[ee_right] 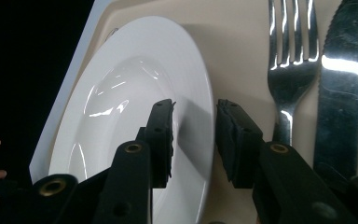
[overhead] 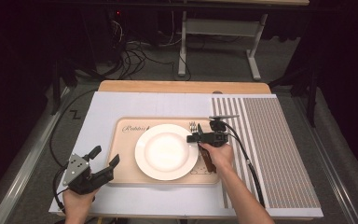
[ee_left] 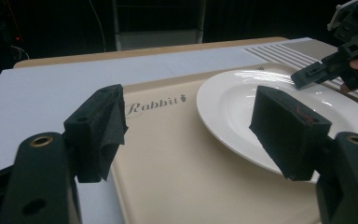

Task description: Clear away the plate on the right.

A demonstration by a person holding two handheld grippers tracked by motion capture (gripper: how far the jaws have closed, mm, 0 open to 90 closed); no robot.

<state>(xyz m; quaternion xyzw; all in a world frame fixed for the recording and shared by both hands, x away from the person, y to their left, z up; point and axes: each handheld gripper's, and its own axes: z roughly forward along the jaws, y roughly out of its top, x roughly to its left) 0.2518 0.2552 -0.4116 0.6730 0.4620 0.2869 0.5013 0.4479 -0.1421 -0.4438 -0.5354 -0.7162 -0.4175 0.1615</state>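
We take the white plate (overhead: 166,151) as the thing in hand: it sits in the middle of a beige placemat (overhead: 121,161), which lies on a pale board over the table (overhead: 182,87). Our right gripper (overhead: 189,138) hangs over the plate's right rim; in the right gripper view its jaws stand a little apart, one over the plate's rim, the other over the mat just outside it, and its pads (ee_right: 161,135) are not pressing on the rim, so we judge that nothing is pinched. A fork (ee_right: 291,60) and a serrated knife (ee_right: 342,84) lie side by side just right of the plate, as in a laid place setting, which likely explains the plate's central spot. Our left gripper (overhead: 106,157) rests at the mat's left edge with its jaws spread wide and nothing between them, apparently waiting clear of the work. On the mat, left of the plate, we read "Rabbit" (ee_left: 156,105) in script with a small carrot mark after it; we cannot make out any other writing
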